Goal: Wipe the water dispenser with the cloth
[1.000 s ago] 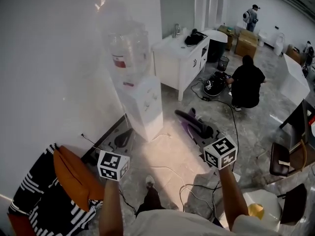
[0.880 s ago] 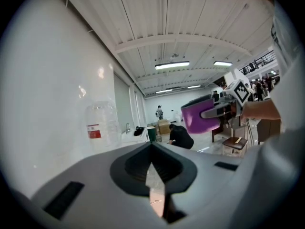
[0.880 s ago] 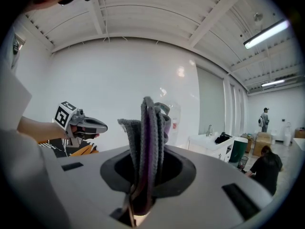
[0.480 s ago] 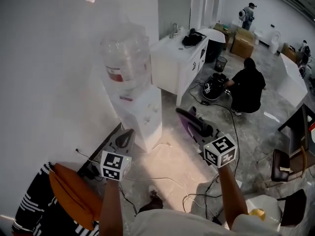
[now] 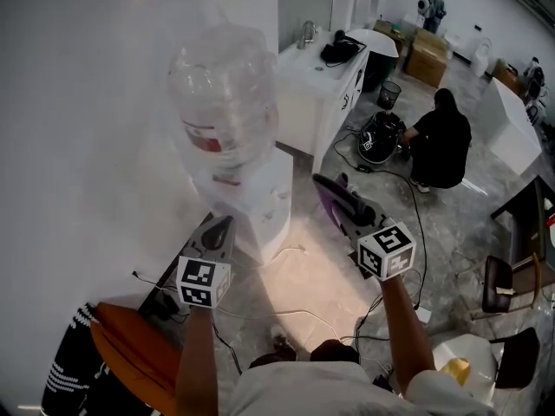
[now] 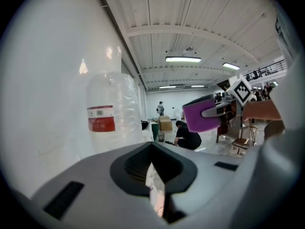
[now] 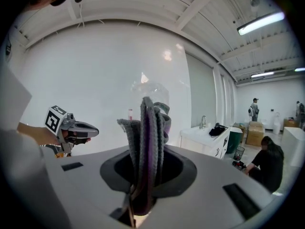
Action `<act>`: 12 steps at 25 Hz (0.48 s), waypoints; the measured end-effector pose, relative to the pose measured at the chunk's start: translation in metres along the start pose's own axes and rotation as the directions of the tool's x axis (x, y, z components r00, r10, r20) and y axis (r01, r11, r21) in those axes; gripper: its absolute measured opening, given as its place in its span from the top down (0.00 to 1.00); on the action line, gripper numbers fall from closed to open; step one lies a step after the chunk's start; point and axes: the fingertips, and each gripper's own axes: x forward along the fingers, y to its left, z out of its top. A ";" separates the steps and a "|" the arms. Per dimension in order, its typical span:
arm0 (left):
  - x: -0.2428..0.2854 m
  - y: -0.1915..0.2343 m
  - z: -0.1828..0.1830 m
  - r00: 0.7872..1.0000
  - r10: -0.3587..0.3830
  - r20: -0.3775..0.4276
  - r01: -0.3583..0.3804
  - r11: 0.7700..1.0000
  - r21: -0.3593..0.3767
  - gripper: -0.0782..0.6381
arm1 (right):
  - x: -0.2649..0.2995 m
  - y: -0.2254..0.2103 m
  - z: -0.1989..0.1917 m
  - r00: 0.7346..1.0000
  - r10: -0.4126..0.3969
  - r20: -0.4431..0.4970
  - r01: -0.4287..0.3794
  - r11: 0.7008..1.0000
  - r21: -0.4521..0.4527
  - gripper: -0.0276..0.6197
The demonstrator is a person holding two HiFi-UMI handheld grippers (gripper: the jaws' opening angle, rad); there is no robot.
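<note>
The water dispenser (image 5: pixel 257 204) is a white box against the wall, topped by a clear bottle (image 5: pixel 224 102) with a red label. My right gripper (image 5: pixel 324 185) is shut on a grey and purple cloth (image 5: pixel 340 206), held in the air to the right of the dispenser and apart from it. In the right gripper view the cloth (image 7: pixel 149 137) stands folded upright between the jaws, with the bottle (image 7: pixel 148 88) behind it. My left gripper (image 5: pixel 223 225) is shut and holds nothing, low beside the dispenser's front left. The bottle (image 6: pixel 107 116) fills the left of the left gripper view.
A white sink cabinet (image 5: pixel 323 74) stands behind the dispenser. A person (image 5: pixel 444 139) crouches on the floor at the right among gear. Cables (image 5: pixel 299 315) run across the floor by my feet. An orange cushion (image 5: pixel 139 354) lies at lower left, a chair (image 5: pixel 501 282) at right.
I have come closer to the dispenser, which now looms larger in the head view. Both grippers have moved forward with me, the cloth still held in the right one.
</note>
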 end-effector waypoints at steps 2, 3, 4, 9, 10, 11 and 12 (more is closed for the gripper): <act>0.009 0.008 -0.007 1.000 -0.006 -0.014 0.006 1.000 -0.013 0.88 | 0.016 -0.007 -0.009 1.000 -0.010 -0.024 0.011 1.000 0.016 0.84; 0.012 0.011 -0.010 1.000 -0.009 -0.020 0.008 1.000 -0.019 0.88 | 0.024 -0.012 -0.013 0.999 -0.013 -0.037 0.014 1.000 0.021 0.84; 0.017 0.013 -0.014 1.000 -0.010 -0.026 0.010 1.000 -0.024 0.88 | 0.031 -0.017 -0.017 0.999 -0.015 -0.049 0.017 0.999 0.027 0.84; 0.046 0.024 -0.034 0.998 0.009 -0.067 -0.014 0.997 -0.080 0.88 | 0.076 -0.049 -0.039 0.995 0.002 -0.099 0.003 0.998 0.059 0.84; 0.054 0.025 -0.038 0.997 0.012 -0.076 -0.019 0.996 -0.090 0.88 | 0.086 -0.058 -0.043 0.994 0.008 -0.109 -0.001 0.998 0.065 0.84; 0.063 0.026 -0.043 0.996 0.016 -0.086 -0.024 0.995 -0.099 0.88 | 0.097 -0.067 -0.047 0.993 0.013 -0.116 -0.005 0.997 0.071 0.84; 0.072 0.027 -0.047 0.995 0.021 -0.098 -0.032 0.994 -0.107 0.88 | 0.108 -0.076 -0.050 0.992 0.022 -0.123 -0.013 0.997 0.077 0.84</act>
